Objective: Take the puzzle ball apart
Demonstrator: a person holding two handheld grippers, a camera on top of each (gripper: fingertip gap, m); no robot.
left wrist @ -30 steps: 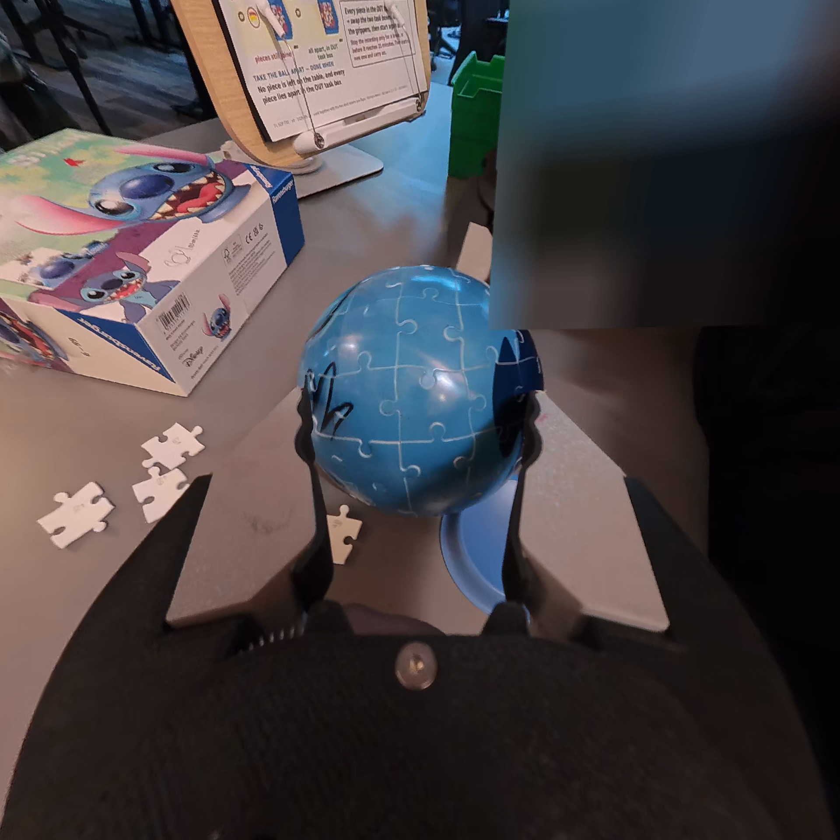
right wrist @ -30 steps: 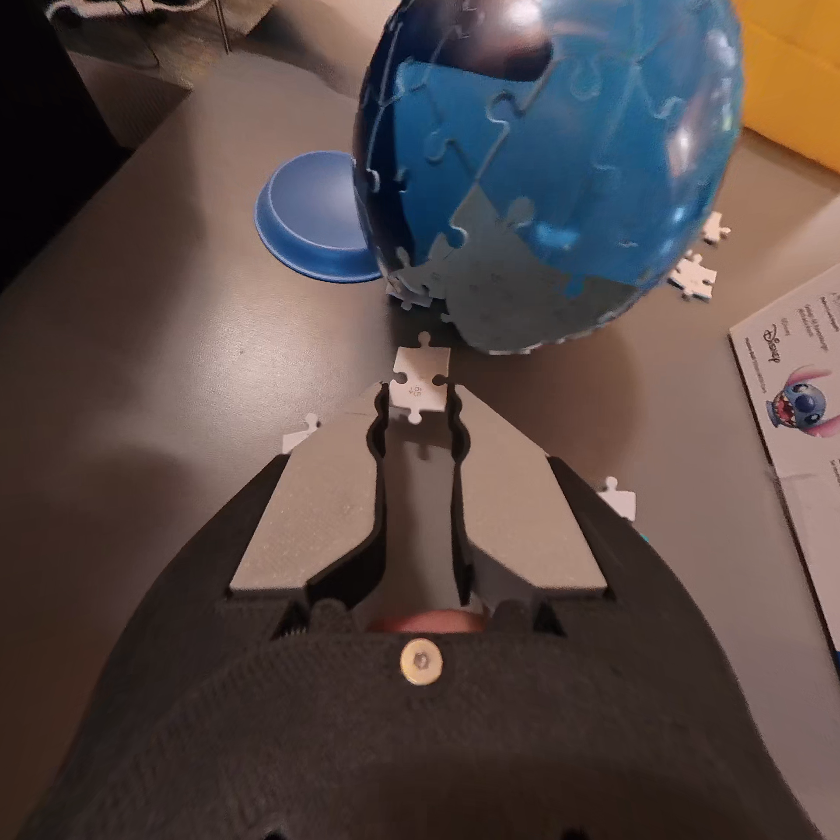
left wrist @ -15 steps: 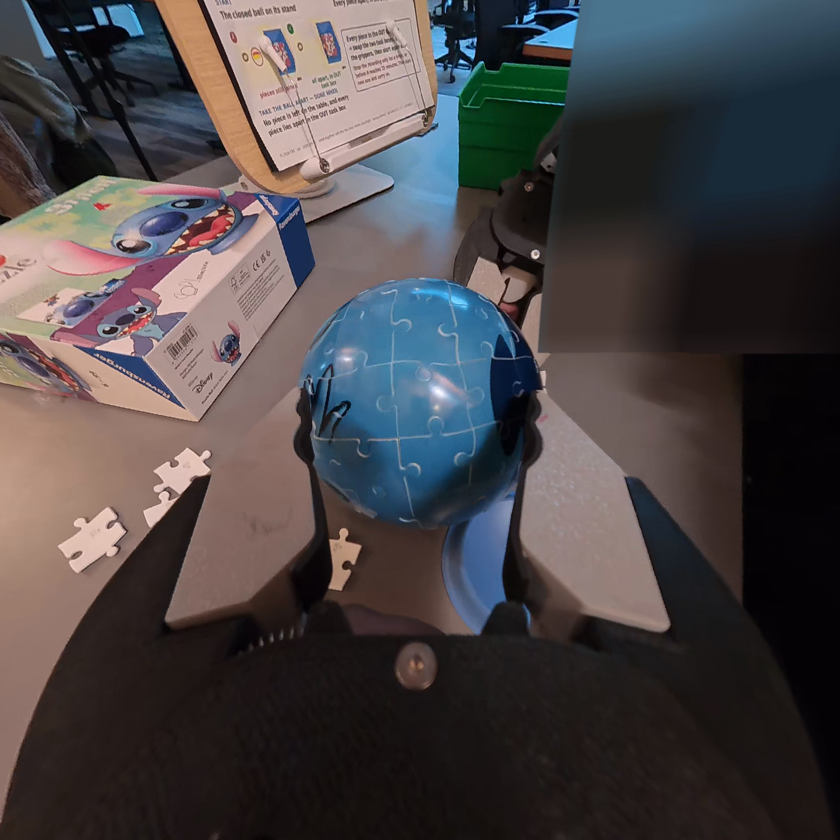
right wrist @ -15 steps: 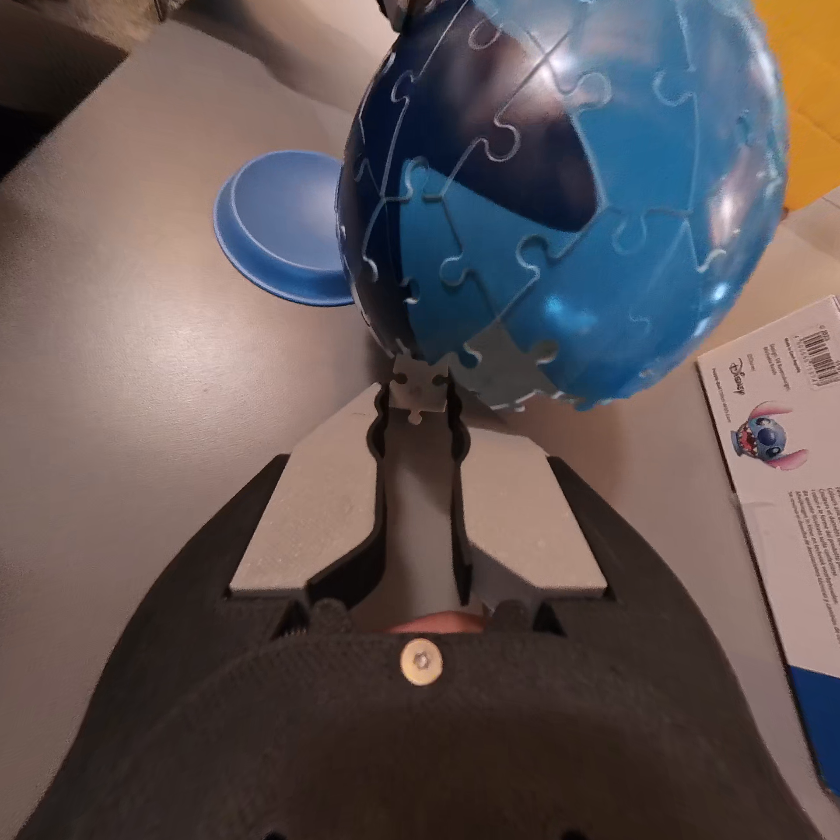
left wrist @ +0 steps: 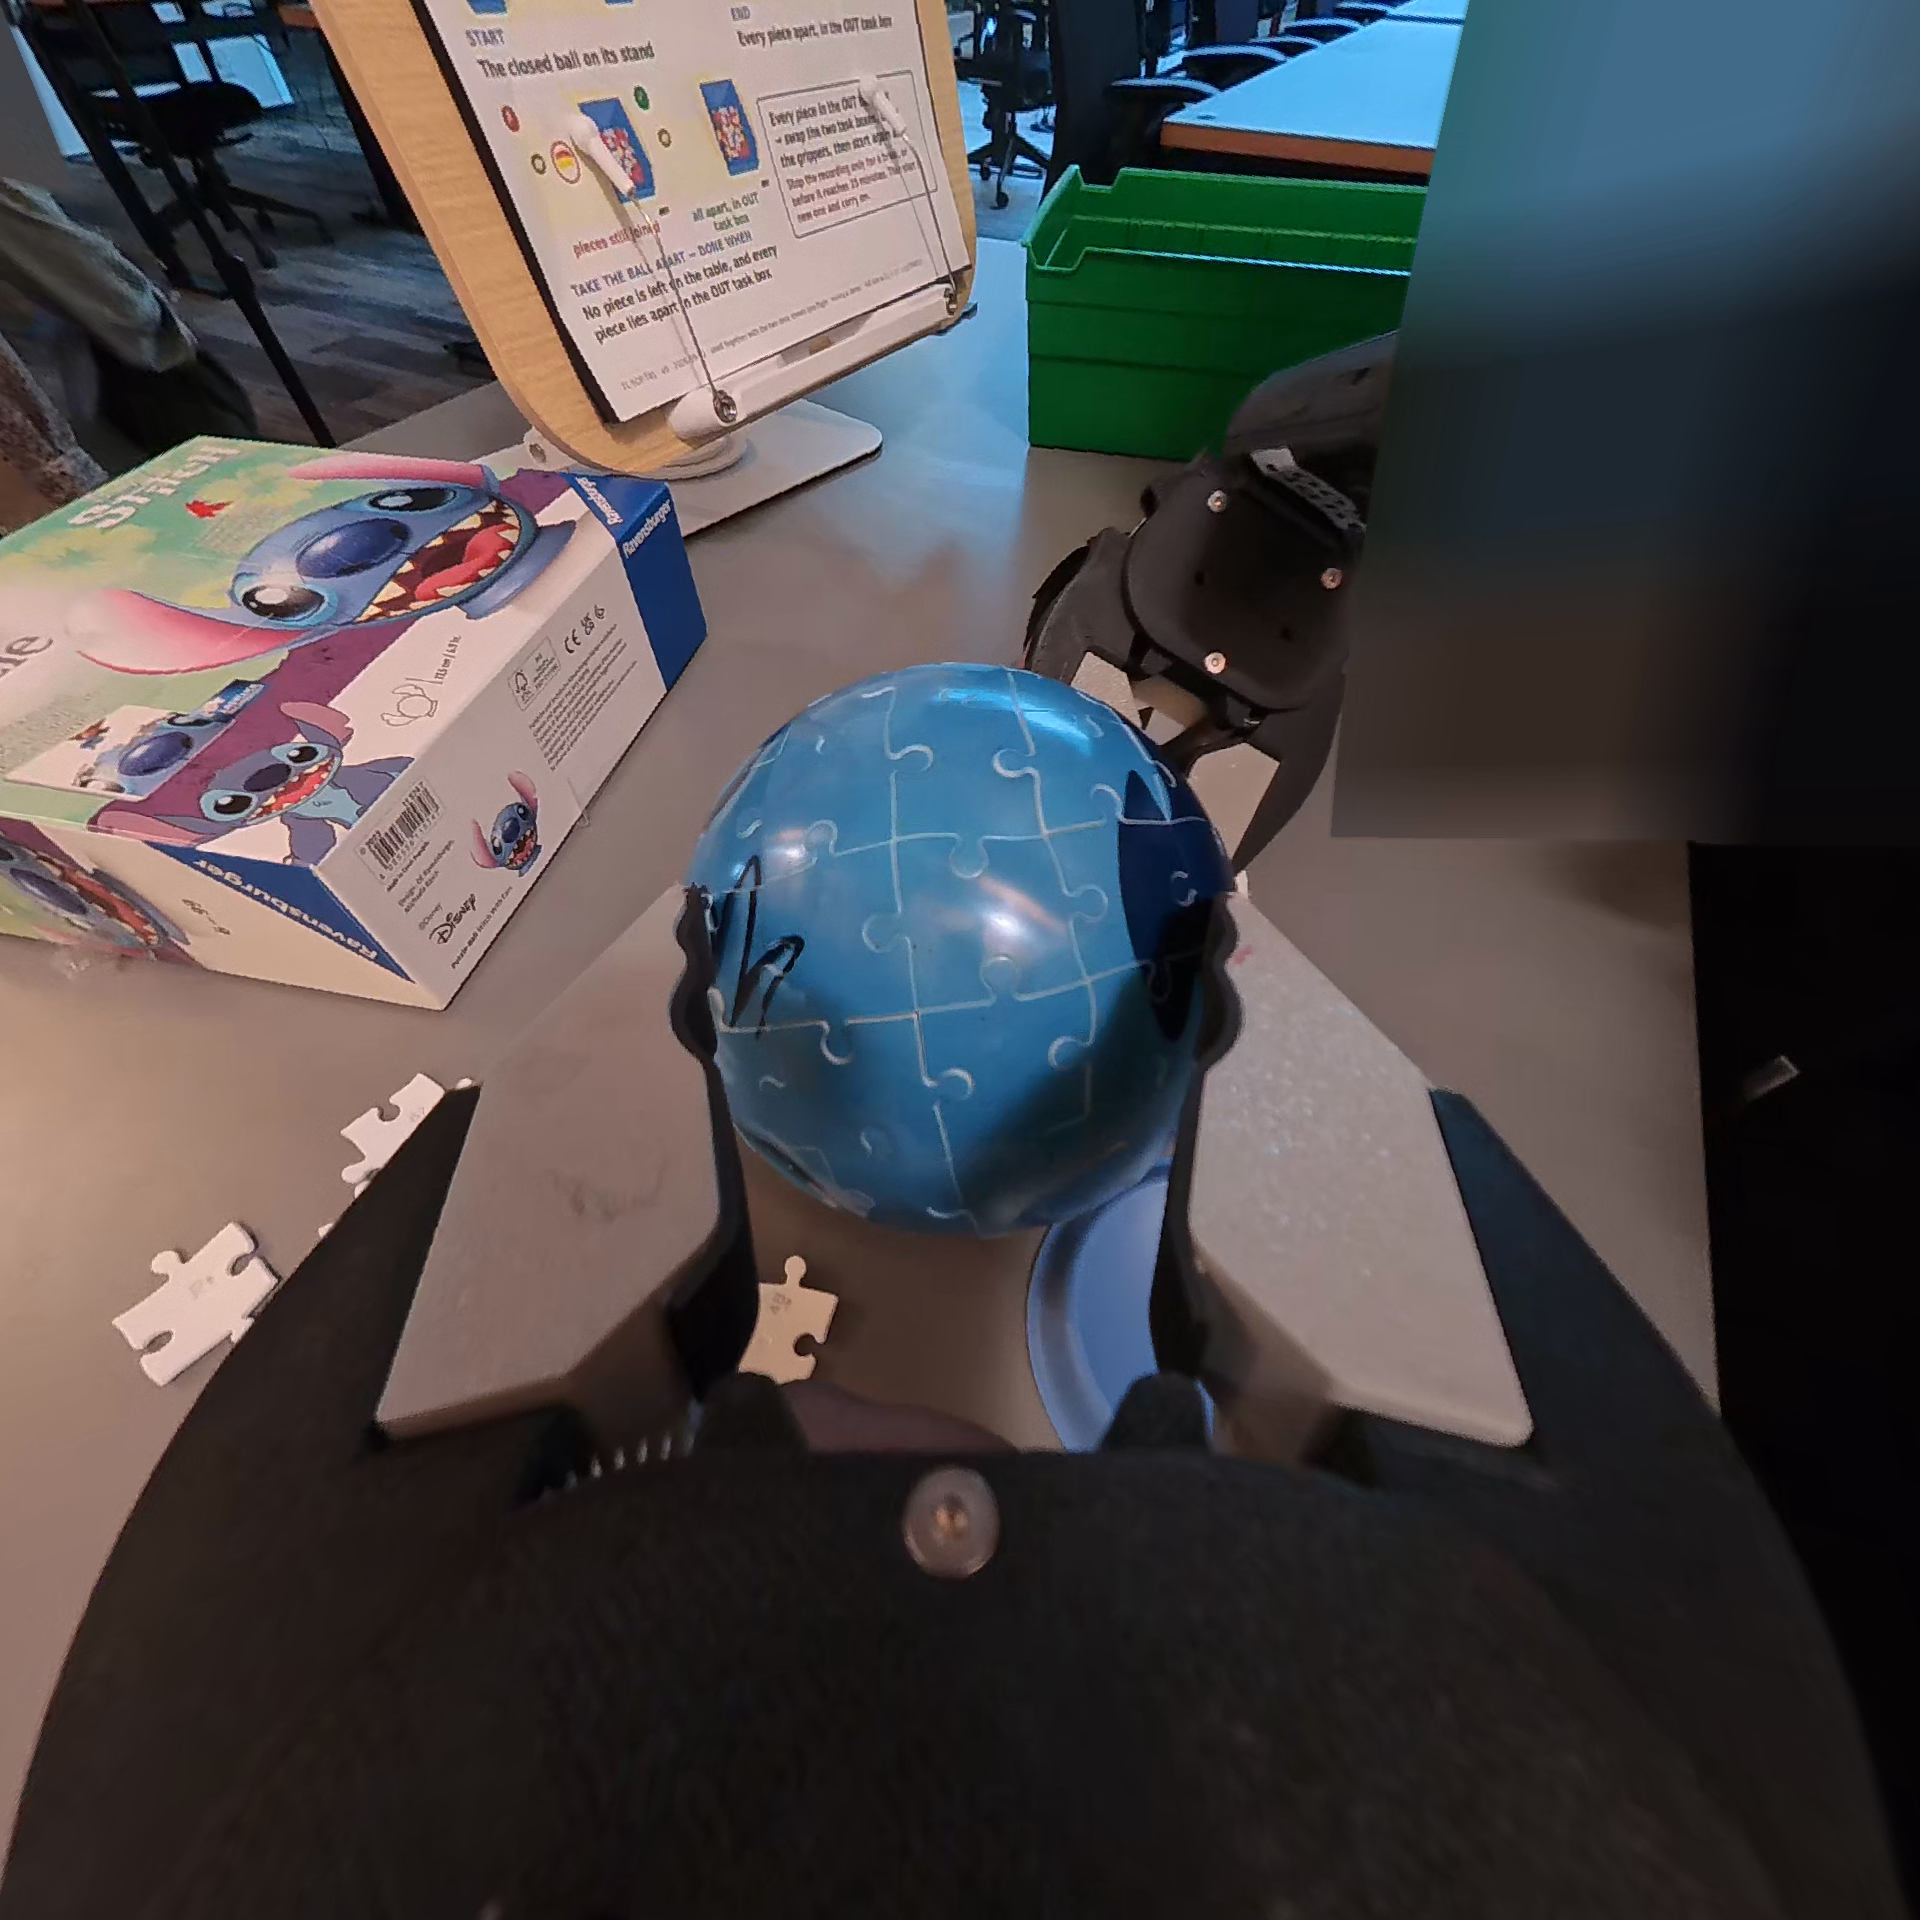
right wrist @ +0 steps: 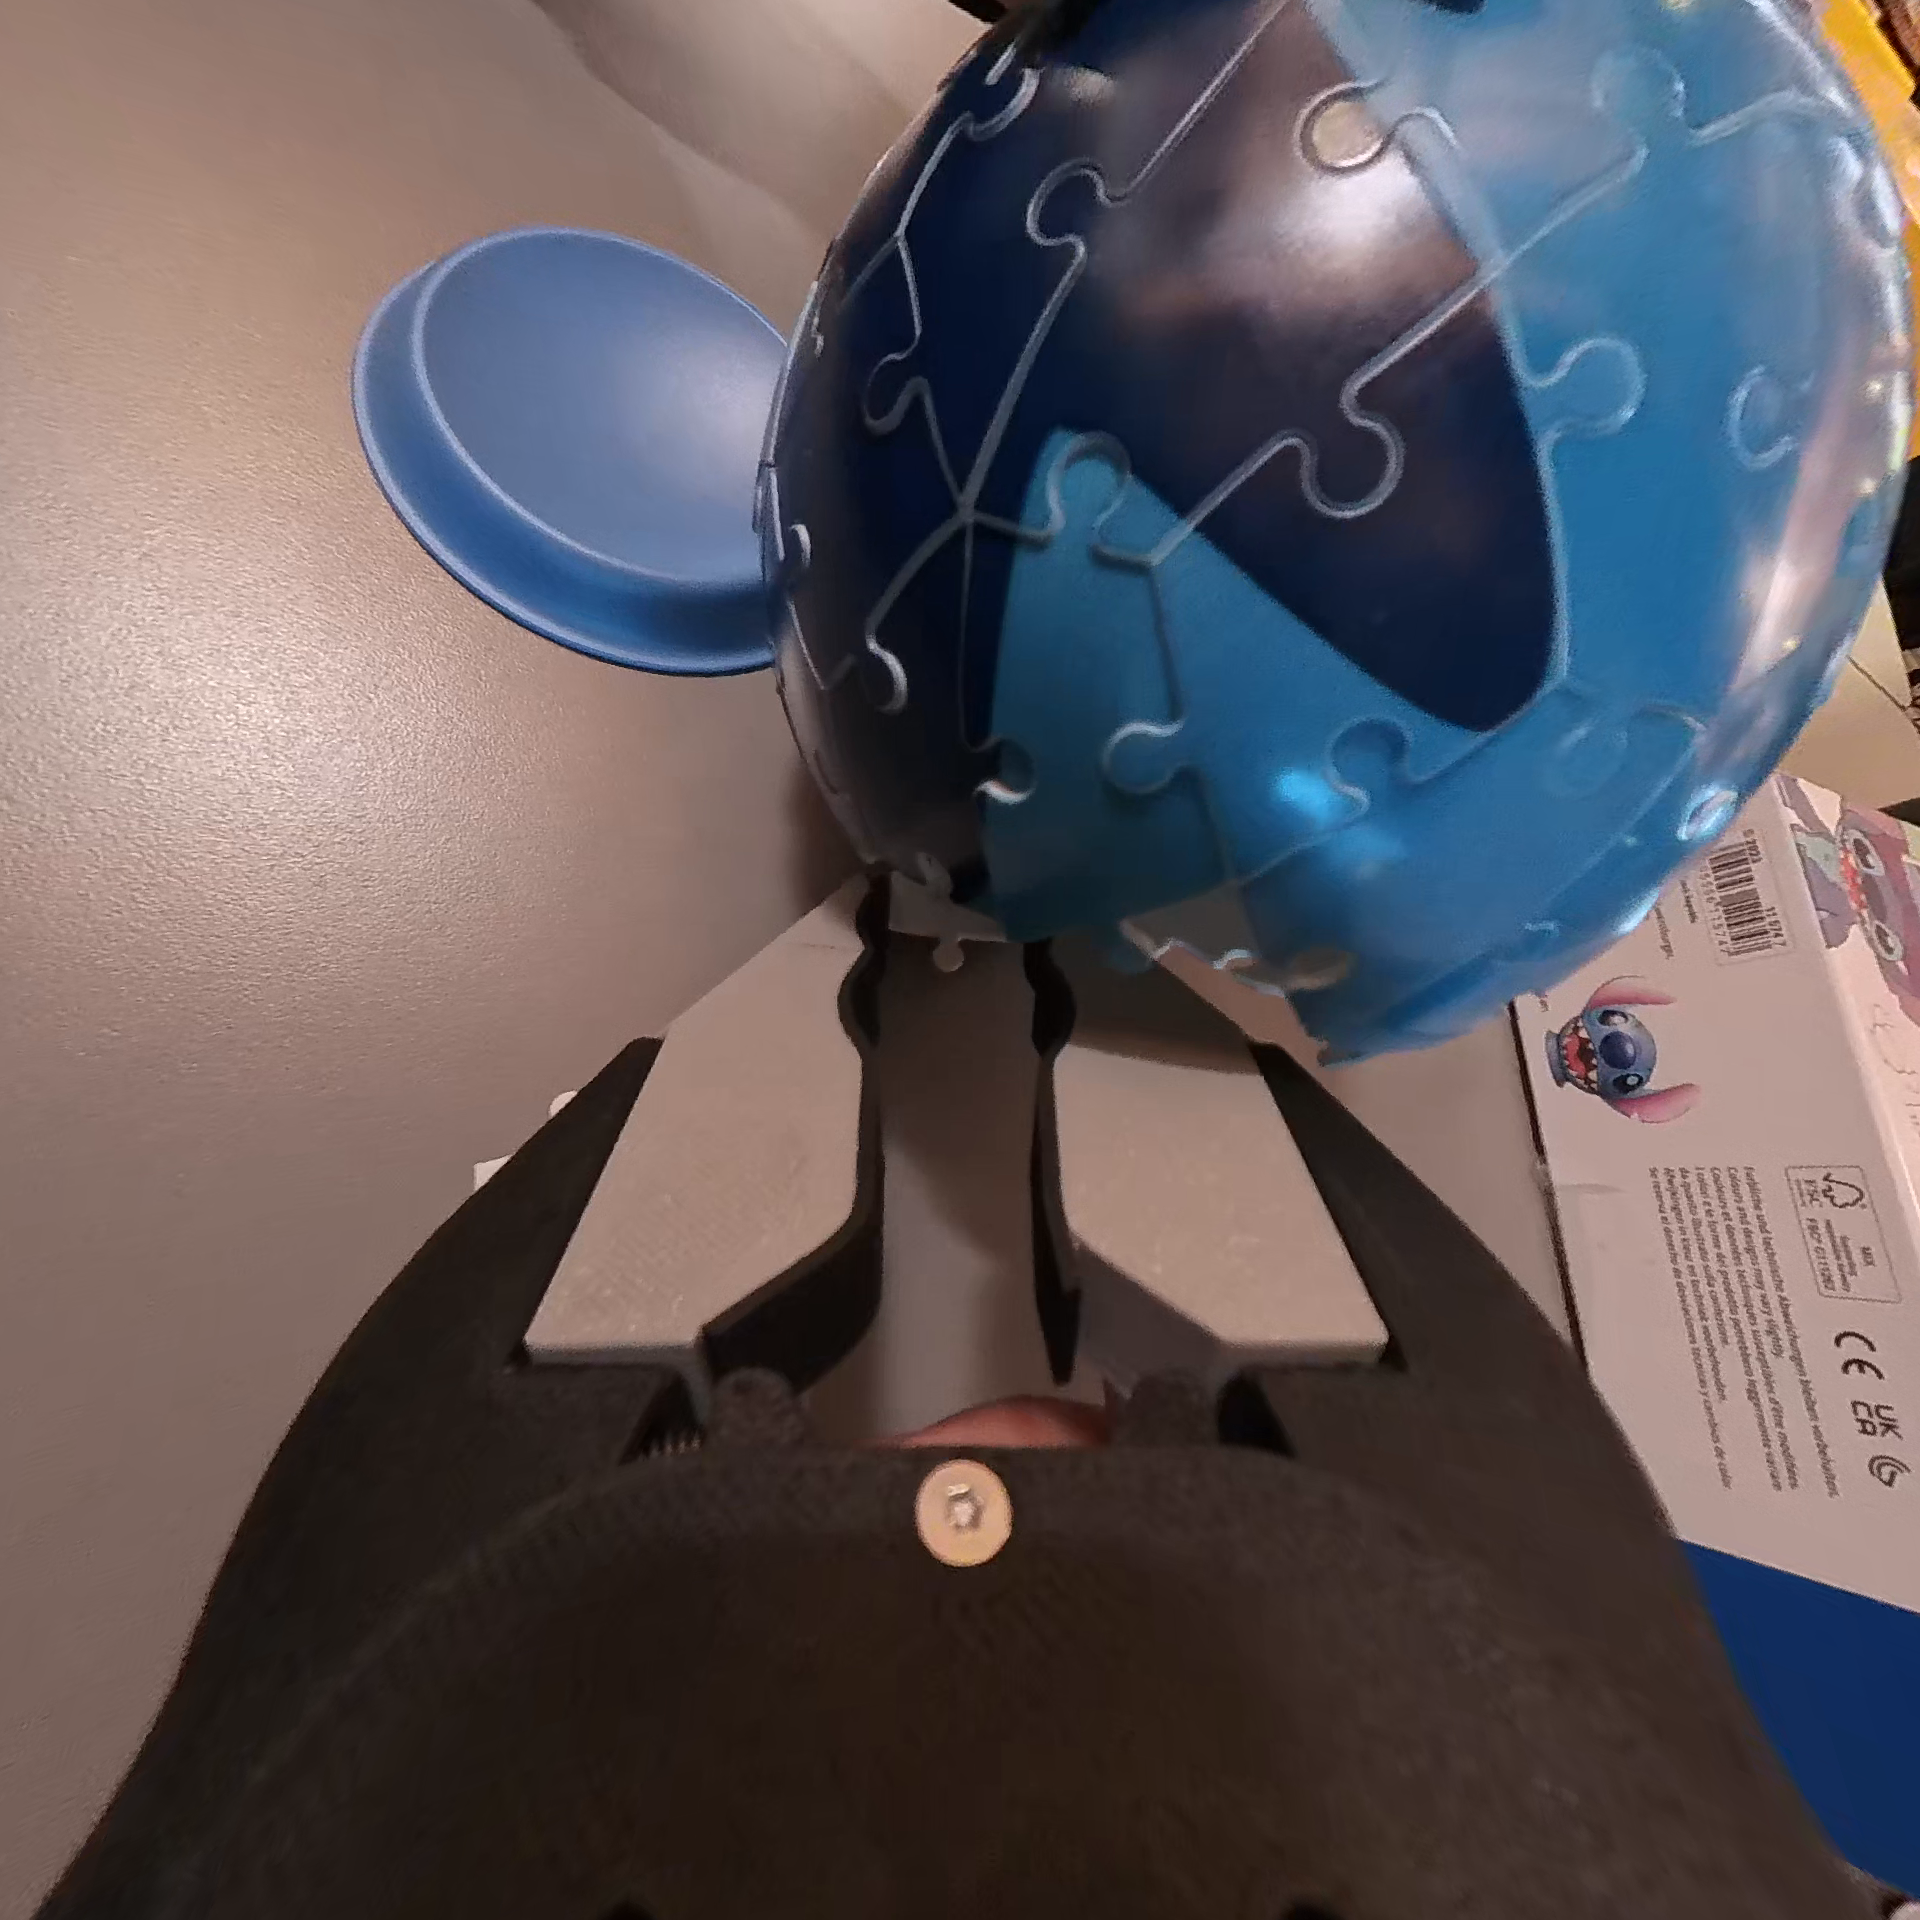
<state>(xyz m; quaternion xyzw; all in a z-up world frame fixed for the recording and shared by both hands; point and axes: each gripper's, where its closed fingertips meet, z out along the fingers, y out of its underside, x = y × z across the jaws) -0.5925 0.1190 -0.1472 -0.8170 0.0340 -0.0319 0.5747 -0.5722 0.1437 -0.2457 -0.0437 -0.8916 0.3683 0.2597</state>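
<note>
The blue puzzle ball (left wrist: pixel 956 935) hangs above the table, clamped at its sides by my left gripper (left wrist: pixel 956 971). In the right wrist view the ball (right wrist: pixel 1351 468) fills the upper right, and its lower edge is ragged where pieces are gone. My right gripper (right wrist: pixel 951 940) is shut on a small white puzzle piece (right wrist: pixel 920 925), right against that lower edge. I cannot tell whether the piece is joined to the ball. The right gripper also shows behind the ball in the left wrist view (left wrist: pixel 1226 623).
The round blue stand (right wrist: pixel 561 457) lies on the grey table under the ball. Loose white pieces (left wrist: pixel 192 1314) (left wrist: pixel 790 1330) lie at the left. The puzzle box (left wrist: pixel 312 707) is at the left, a green bin (left wrist: pixel 1216 301) and an instruction board (left wrist: pixel 707 208) behind. Left tips to right tips: about 11 cm.
The left gripper has lifted the ball higher off the table. The right gripper, still holding the white piece, has come up against the ball's lower edge.
</note>
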